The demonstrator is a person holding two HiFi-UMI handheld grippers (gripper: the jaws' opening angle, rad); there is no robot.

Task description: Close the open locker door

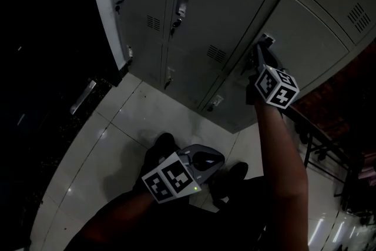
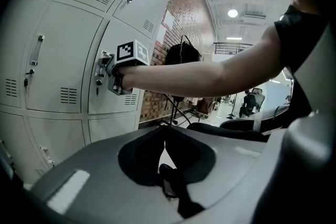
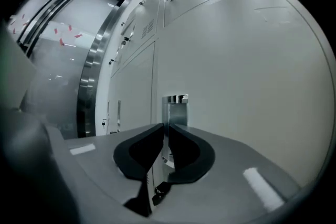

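Observation:
A wall of grey lockers stands ahead. My right gripper (image 1: 259,54) is up against the grey locker door (image 1: 308,32), at its chrome handle (image 3: 176,108). In the right gripper view the jaws are almost together, and the narrow handle runs down between their tips, so my right gripper (image 3: 167,128) is shut on it. The left gripper view shows the same hold from the side, the right gripper (image 2: 105,68) at the door (image 2: 118,34). A dark seam runs along the door's left edge (image 1: 258,26). My left gripper (image 1: 207,160) hangs low over the floor, shut and empty, its tips (image 2: 164,131) meeting.
Neighbouring locker doors (image 1: 217,3) have handles and keys. Pale floor tiles (image 1: 135,120) lie below, with the person's shoes (image 1: 161,144) on them. A black metal rack (image 1: 320,144) stands at the right. A brick wall (image 2: 157,50) and a bag on a stand (image 2: 181,55) lie beyond.

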